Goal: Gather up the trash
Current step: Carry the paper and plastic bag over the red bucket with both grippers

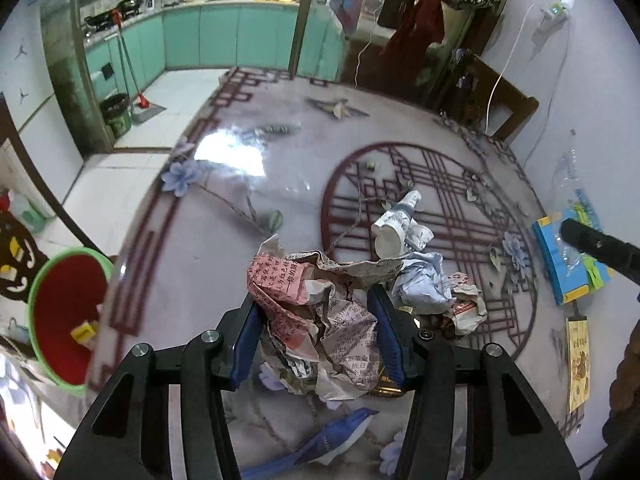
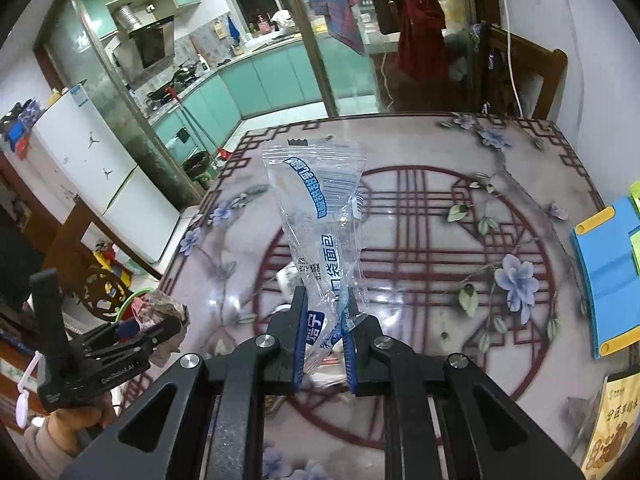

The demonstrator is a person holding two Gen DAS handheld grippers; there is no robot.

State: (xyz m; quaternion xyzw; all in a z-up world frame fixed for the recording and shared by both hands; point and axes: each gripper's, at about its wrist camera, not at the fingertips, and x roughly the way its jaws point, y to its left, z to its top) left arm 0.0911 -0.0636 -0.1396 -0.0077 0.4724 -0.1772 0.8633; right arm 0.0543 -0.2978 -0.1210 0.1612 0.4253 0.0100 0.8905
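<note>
gleaming patterned table [image 2: 440,152] fronting a teal kitchen [image 2: 256,76].

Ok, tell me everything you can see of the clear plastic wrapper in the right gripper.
The clear plastic wrapper is an empty, crinkled see-through packet printed with blue and white lettering and a barcode. Its narrow end is pinched between the blue pads of the right gripper, which is shut on it. The wide, notched end stands up above the patterned table, touching nothing else.
</note>
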